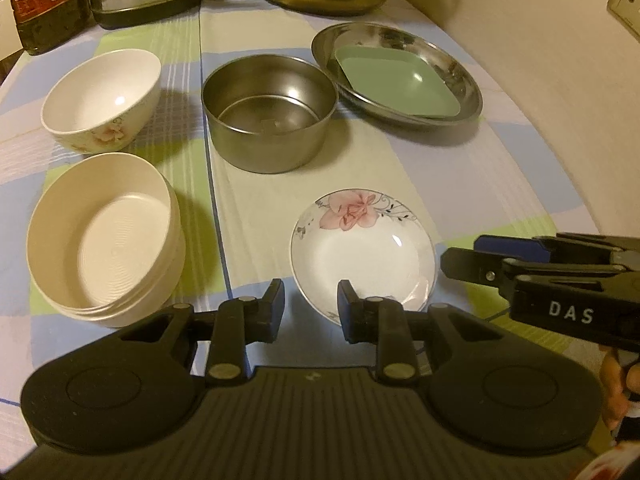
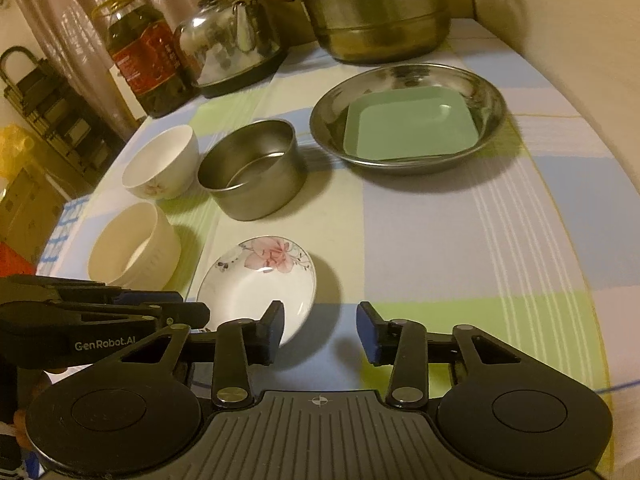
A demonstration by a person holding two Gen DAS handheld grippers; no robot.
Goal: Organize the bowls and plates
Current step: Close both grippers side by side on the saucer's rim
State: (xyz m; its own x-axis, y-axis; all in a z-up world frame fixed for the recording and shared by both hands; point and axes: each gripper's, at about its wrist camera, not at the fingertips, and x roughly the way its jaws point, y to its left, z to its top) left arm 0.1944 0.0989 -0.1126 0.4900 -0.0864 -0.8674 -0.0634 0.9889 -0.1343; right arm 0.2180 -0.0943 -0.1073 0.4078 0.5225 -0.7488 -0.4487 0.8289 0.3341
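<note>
The flowered saucer lies just ahead of both grippers, its near rim at the fingertips; the left gripper and right gripper both stand spread, pinching nothing; best to bracket one rim squarely, close gently, then lift toward the green plate in the steel dish, clear of the steel bowl.

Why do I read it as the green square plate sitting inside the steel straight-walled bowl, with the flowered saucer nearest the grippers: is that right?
Not quite. The green square plate lies in the wide steel plate, not in the steel straight-walled bowl, which is empty; the right wrist view shows this. The flowered saucer is indeed nearest the grippers.
</note>
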